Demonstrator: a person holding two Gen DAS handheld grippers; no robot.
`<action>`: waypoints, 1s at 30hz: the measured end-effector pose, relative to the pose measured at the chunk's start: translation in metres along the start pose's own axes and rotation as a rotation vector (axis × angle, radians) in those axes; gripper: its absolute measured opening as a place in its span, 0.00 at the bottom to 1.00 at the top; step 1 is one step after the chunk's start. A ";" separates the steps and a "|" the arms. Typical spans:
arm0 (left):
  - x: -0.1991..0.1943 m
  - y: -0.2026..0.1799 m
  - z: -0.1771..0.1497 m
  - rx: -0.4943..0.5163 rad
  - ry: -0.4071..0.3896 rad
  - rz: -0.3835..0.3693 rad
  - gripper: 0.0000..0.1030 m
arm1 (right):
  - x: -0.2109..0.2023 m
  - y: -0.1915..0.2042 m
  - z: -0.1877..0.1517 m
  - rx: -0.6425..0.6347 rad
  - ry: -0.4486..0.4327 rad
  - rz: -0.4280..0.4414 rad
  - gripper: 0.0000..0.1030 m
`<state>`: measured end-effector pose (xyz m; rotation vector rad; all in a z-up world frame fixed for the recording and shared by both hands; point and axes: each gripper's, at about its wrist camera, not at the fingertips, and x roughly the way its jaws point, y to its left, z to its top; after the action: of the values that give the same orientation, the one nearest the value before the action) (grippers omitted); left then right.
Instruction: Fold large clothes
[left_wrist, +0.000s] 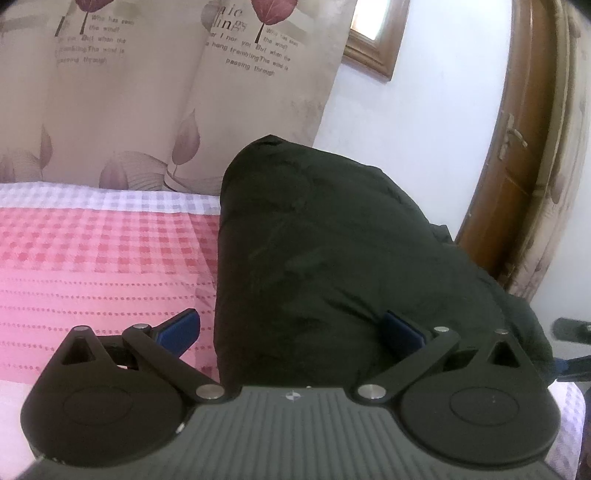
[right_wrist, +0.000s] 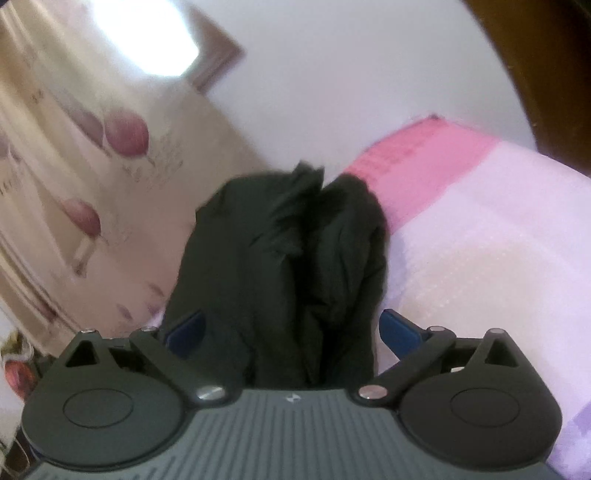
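While both pairs of tongs point slightly downward over the bed, each stands spread wide and clamps nothing.

Left tongs (left_wrist: 291, 328): the blue-padded fingers (left_wrist: 181, 326) are far apart. The bulky black padded garment (left_wrist: 325, 258) lies straight ahead of them as a thick, rounded bundle. Its left edge runs between the two fingers; the right finger sits against or just over the fabric, and I cannot tell whether it touches. The left finger is clear of the garment, above the pink-and-white checked bedcover (left_wrist: 92, 258). Part of the other tool shows at the far right, beside the garment.

Right tongs (right_wrist: 291, 332): the blue fingers (right_wrist: 397, 332) are likewise wide apart. The black garment (right_wrist: 280, 266) fills the gap between them and extends forward, with a deep crease down its middle separating two folded lobes. The pads do not press on it. To the right of these tongs lies the pale pink and lilac part of the bedcover (right_wrist: 480, 240). This view is blurred.

Surroundings: beyond the garment hangs a beige curtain printed with purple leaves and lettering (left_wrist: 147, 92). A brown wooden window frame (left_wrist: 373, 55) shows on the white wall, ahead and to the right of the left tongs, and a brown wooden door (left_wrist: 517, 166) stands further right.
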<state>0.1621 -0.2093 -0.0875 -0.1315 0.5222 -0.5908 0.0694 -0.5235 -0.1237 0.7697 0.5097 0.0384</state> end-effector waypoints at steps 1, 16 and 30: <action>0.001 0.000 -0.001 -0.001 0.002 0.000 1.00 | 0.008 0.002 0.002 -0.008 0.027 -0.016 0.98; 0.004 -0.025 0.011 0.176 0.032 0.077 1.00 | 0.056 -0.013 -0.005 -0.027 0.102 0.049 1.00; 0.008 -0.040 0.012 0.275 0.054 0.068 1.00 | 0.068 -0.015 0.007 0.010 0.107 0.087 1.00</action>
<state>0.1542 -0.2474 -0.0697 0.1629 0.4905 -0.5949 0.1296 -0.5242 -0.1588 0.8024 0.5781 0.1586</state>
